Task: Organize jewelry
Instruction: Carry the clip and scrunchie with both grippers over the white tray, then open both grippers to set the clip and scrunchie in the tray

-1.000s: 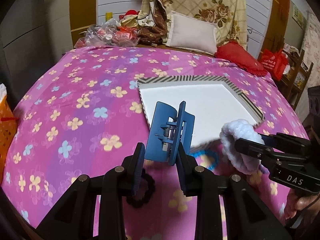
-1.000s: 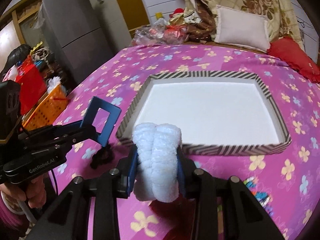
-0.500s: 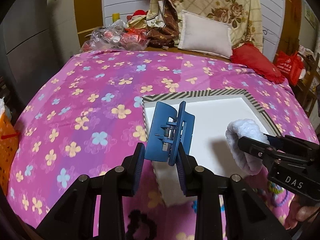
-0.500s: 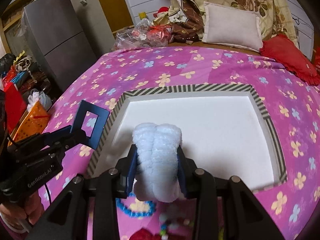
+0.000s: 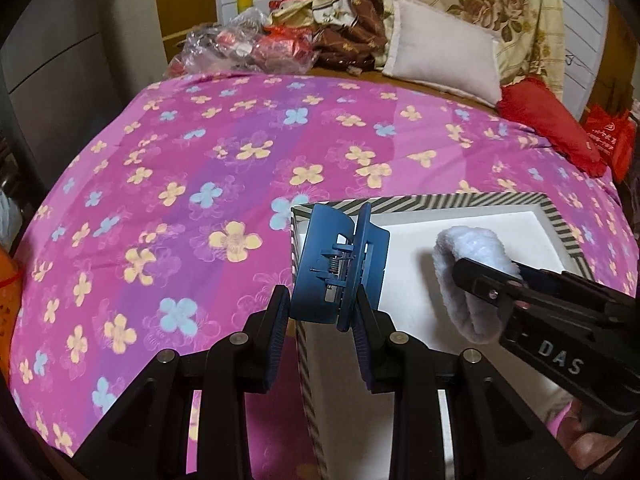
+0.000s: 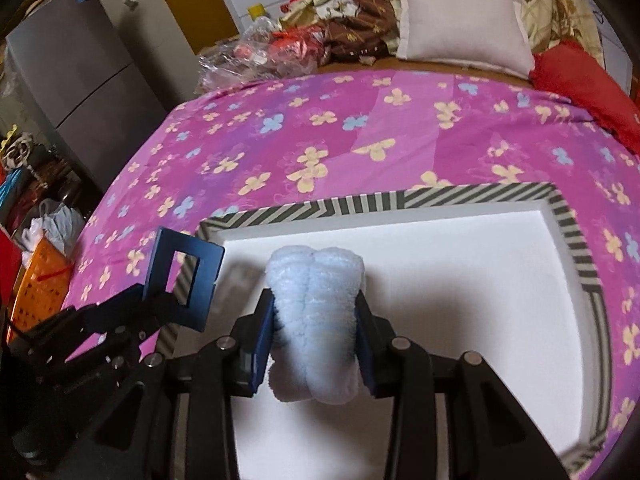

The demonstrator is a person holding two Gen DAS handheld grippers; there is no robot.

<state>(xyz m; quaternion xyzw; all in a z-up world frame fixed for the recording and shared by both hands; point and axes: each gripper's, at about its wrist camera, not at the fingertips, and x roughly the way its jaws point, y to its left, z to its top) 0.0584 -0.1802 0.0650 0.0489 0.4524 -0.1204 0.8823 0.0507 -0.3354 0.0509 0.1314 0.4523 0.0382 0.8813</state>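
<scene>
1. The blue hair claw clip (image 5: 340, 272) is pinched between the two pads of the left gripper (image 5: 320, 312); its spring and hinge are seen in the left wrist view, but its teeth are turned away and cannot be made out.
2. In the right wrist view the same clip appears only as a flat blue frame with a square window, held at the left edge of the tray; the left gripper's fingertips are hidden there behind the clip.
3. The fluffy white scrunchie (image 6: 316, 320) is squeezed between the pads of the right gripper (image 6: 316, 328), folded into two lobes; its lower end hangs below the pads.
4. In the left wrist view only one curved side of the scrunchie is seen, and the right gripper's far finger is hidden behind it.
5. The striped-rim tray (image 6: 440, 196) lies on the floral pink bedspread (image 5: 200, 160). Its white floor is largely covered by the gripper bodies, and its near edge is cut off in both views.
6. The clip is held over the tray's left wall, the scrunchie over the tray's interior; whether either touches the tray cannot be told.
7. A white pillow (image 5: 444, 56) and a red cushion (image 5: 548, 120) are seen at the far end of the bed.
</scene>
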